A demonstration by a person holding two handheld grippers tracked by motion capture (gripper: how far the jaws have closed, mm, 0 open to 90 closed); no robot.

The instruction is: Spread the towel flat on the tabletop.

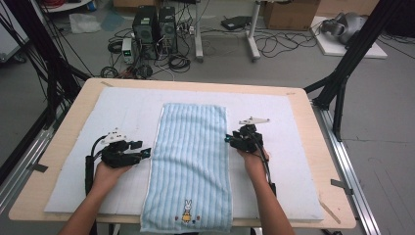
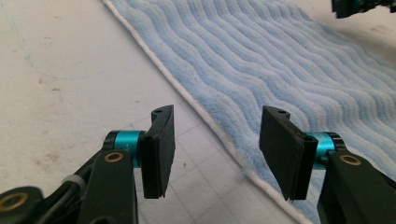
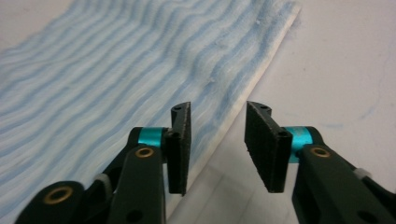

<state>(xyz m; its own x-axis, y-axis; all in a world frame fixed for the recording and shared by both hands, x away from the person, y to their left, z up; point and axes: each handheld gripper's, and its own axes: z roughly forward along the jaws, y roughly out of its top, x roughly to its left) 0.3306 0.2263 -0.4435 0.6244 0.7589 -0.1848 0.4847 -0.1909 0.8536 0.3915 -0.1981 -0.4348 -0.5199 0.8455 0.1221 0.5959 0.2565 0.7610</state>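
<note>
A light blue striped towel lies flat and lengthwise on the white mat, with a small rabbit picture near its front hem. My left gripper is at the towel's left edge. In the left gripper view its jaws stand open low over the towel's white hem, with nothing pinched. My right gripper is at the towel's right edge. In the right gripper view the jaws are open just above the towel's edge, and the pads touch nothing.
The white mat covers most of the wooden table. The towel's front end hangs over the table's near edge. Beyond the far edge the floor holds computer towers, cables and black frame posts.
</note>
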